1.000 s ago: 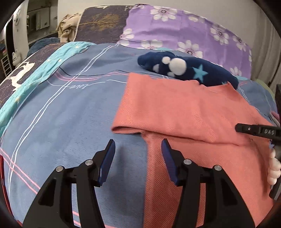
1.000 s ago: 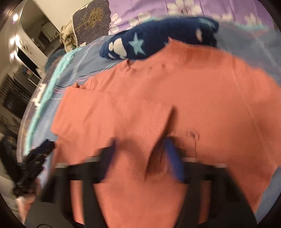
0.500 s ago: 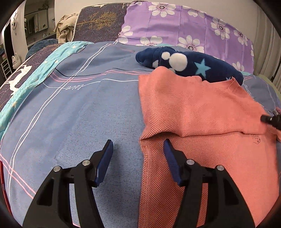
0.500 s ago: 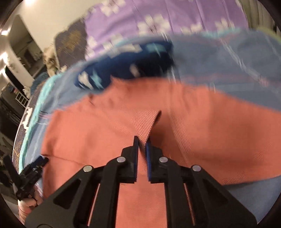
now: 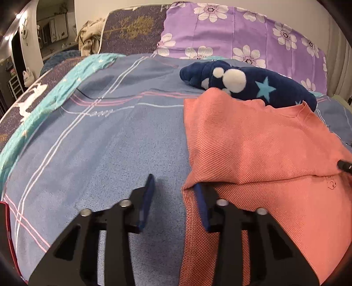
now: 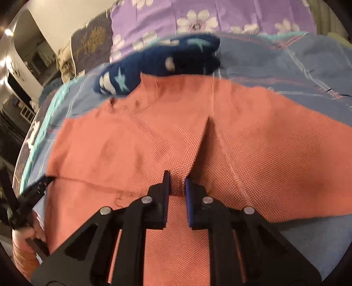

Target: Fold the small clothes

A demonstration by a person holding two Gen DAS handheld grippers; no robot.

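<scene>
Right gripper jaws pinch a shirt fold – only the right wrist view shows that; left gripper jaws gape, empty, at the shirt's edge.

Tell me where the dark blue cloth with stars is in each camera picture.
Left wrist: the dark blue star cloth lies upper right, behind the coral garment.
Right wrist: it lies upper centre-left, behind that garment.
Shared landmark: purple flowered pillow.

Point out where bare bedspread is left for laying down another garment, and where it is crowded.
Free: the blue bedspread between the teal blanket and the orange top. Crowded: the far right side, where the orange top meets the navy star garment below the purple pillow.
</scene>
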